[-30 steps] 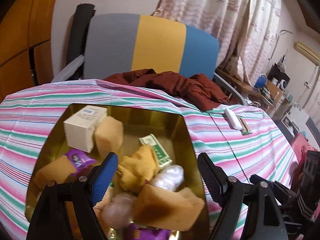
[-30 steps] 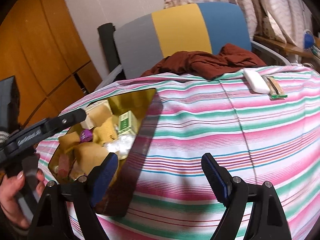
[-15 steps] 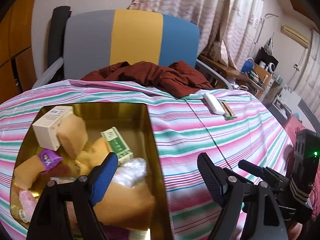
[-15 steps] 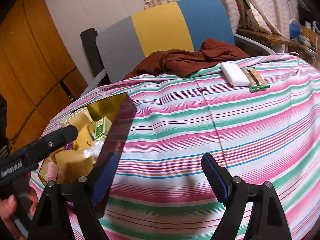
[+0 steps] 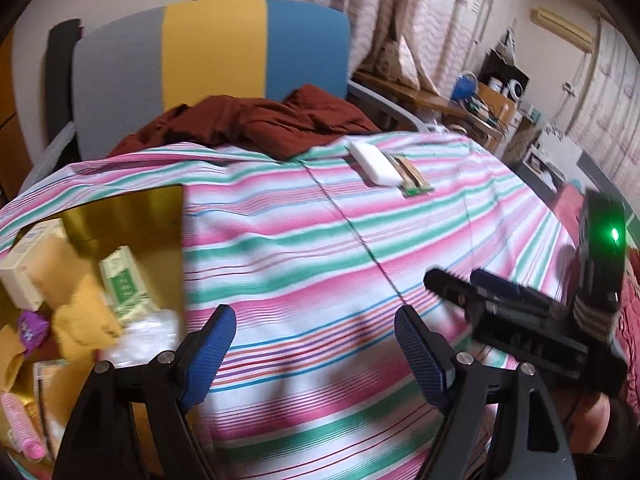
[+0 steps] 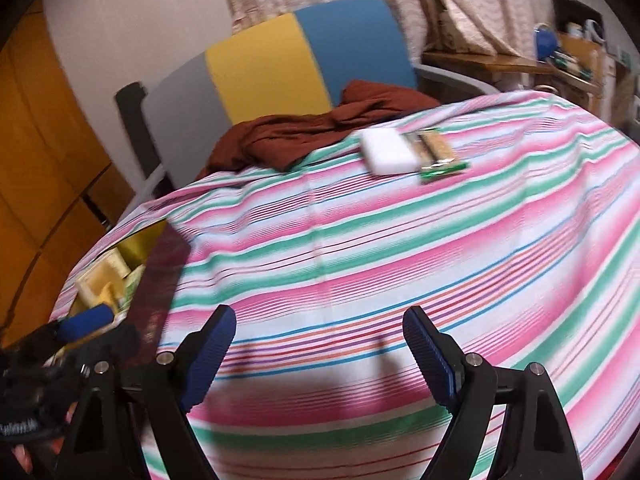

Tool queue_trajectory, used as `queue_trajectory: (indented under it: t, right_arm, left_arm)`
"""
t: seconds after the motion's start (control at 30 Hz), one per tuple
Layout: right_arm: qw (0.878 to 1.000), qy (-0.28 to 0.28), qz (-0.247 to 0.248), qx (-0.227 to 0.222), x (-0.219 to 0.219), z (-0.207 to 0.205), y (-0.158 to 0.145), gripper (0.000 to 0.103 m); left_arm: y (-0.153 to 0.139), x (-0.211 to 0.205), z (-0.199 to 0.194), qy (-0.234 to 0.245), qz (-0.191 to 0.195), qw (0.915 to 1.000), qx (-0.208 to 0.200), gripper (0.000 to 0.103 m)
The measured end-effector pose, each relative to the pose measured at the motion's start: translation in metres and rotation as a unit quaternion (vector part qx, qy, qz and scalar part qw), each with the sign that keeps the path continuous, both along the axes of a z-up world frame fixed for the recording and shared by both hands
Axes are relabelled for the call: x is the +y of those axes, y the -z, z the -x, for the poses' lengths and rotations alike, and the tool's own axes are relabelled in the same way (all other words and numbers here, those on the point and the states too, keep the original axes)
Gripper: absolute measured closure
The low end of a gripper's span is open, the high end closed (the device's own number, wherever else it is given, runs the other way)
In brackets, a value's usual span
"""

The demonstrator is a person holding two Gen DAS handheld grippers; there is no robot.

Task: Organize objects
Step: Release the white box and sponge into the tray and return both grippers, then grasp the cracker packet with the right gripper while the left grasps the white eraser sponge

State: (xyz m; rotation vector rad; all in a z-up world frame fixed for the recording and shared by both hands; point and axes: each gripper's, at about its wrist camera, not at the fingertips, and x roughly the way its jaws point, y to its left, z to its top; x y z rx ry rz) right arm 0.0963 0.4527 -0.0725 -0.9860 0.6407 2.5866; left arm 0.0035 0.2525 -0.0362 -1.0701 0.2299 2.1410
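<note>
One gold tin (image 5: 120, 208), one white block (image 5: 374, 162), one green packet (image 5: 412, 178), one maroon cloth (image 5: 256, 120), one chair (image 5: 212, 48)

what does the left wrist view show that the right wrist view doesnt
Only the left wrist view shows the tin's deeper contents: a purple packet, pink rollers and a clear plastic wrap. Only the right wrist view shows the wooden cabinet. Both show the white block, the green packet touching it, the striped cloth, the maroon garment, and both grippers, left and right, open and empty.
</note>
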Motion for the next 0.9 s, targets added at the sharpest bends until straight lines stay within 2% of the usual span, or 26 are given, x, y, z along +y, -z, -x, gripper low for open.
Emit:
queue_trajectory:
  t: [0.23, 0.4, 0.5, 0.6, 0.77, 0.87, 0.9]
  right_arm:
    - [0.999, 0.045, -0.012, -0.024, 0.067, 0.007, 0.012, 0.017]
    - [0.997, 0.056, -0.043, -0.011, 0.116, 0.036, 0.006, 0.018]
    - [0.996, 0.061, -0.059, -0.008, 0.143, 0.063, 0.004, 0.024]
    - [0.994, 0.07, -0.077, -0.028, 0.167, 0.097, 0.006, 0.03]
    - [0.993, 0.074, -0.063, -0.061, 0.195, 0.14, 0.024, 0.039]
    - [0.996, 0.064, -0.033, -0.06, 0.201, 0.147, 0.036, 0.039]
    - [0.995, 0.065, -0.04, -0.064, 0.199, 0.148, 0.038, 0.039]
  left_arm:
    - [0.024, 0.05, -0.012, 0.053, 0.037, 0.9978, -0.012, 0.02]
    - [0.033, 0.06, -0.022, 0.075, 0.044, 0.996, -0.022, 0.02]
    - [0.034, 0.06, -0.024, 0.076, 0.053, 0.9956, -0.018, 0.02]
    - [0.035, 0.058, -0.022, 0.065, 0.058, 0.996, -0.02, 0.02]
    - [0.038, 0.052, -0.014, 0.051, 0.065, 0.9963, -0.023, 0.02]
    - [0.039, 0.05, -0.011, 0.043, 0.065, 0.9967, -0.022, 0.02]
    - [0.04, 0.05, -0.009, 0.04, 0.063, 0.9969, -0.022, 0.02]
